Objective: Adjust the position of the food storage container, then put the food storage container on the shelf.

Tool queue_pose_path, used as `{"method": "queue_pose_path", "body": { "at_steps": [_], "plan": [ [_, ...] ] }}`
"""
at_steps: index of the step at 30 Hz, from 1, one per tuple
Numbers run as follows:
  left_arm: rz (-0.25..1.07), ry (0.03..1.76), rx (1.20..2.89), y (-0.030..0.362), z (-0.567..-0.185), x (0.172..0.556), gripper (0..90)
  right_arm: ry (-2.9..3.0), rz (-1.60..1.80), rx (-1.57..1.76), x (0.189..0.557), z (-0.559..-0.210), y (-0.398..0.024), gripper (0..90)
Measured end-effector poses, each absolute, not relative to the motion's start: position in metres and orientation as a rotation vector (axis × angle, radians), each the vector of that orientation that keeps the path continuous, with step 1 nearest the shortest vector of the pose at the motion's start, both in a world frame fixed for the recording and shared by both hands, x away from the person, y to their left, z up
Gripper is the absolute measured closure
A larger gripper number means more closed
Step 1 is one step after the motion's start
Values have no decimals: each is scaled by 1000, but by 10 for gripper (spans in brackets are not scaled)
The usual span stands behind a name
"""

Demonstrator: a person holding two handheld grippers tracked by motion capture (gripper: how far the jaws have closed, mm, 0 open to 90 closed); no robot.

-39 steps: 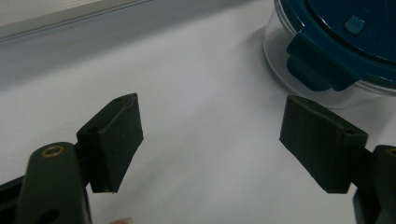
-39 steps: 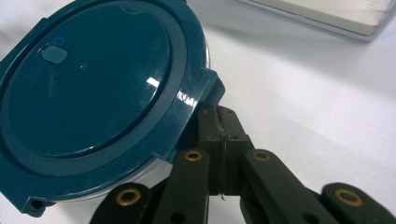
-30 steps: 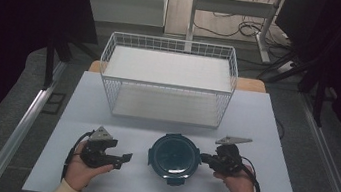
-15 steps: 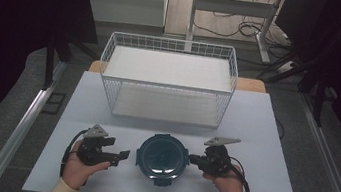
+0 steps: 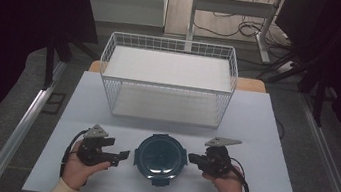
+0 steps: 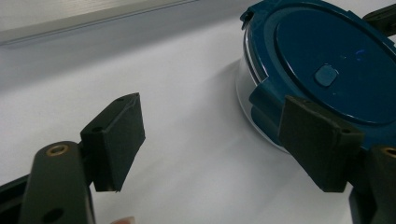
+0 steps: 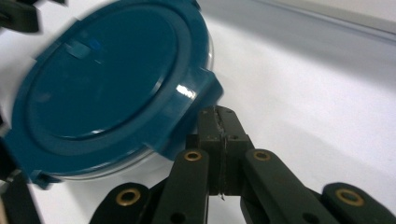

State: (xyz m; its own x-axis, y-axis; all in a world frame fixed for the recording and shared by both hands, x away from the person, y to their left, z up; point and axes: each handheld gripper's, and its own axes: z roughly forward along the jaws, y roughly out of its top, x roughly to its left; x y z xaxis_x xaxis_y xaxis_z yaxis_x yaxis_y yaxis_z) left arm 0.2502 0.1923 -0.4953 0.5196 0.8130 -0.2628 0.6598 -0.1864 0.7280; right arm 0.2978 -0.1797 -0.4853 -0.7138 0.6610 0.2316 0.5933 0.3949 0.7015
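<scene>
Round blue-lidded container (image 5: 160, 158) sits on the tabletop (image 5: 264, 129) between both tongs. Left tongs (image 5: 122, 156) gape empty just beside its edge, likely readied to grasp. Right tongs (image 5: 192, 157) are closed, empty, tips against the lid's latch tab, probably bracing it.

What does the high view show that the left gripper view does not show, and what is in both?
The high view alone gives the white wire basket at the far side of the table, both hands, and the right claw shut beside the container. The left gripper view alone gives a close look at the left claw, jaws apart on nothing, and the small raised tab at the lid's centre. Both share the blue-lidded round container and the white tabletop.
</scene>
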Motion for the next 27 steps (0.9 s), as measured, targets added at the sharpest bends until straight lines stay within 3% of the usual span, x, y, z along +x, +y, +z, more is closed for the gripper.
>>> {"method": "queue_pose_path", "body": {
  "at_steps": [3,8,14,27],
  "plan": [
    [226,1210,1917,193,-495,251,225,2515,1260,1153,293,-483,-186,884],
    [219,1208,1902,195,-494,250,224,2451,1300,1200,290,-480,-193,475],
    [214,1210,1886,195,-491,248,221,2427,1421,1245,290,-475,-196,287],
    [76,1218,1832,191,-486,250,165,2444,1449,1314,290,-476,-192,218]
  ]
}}
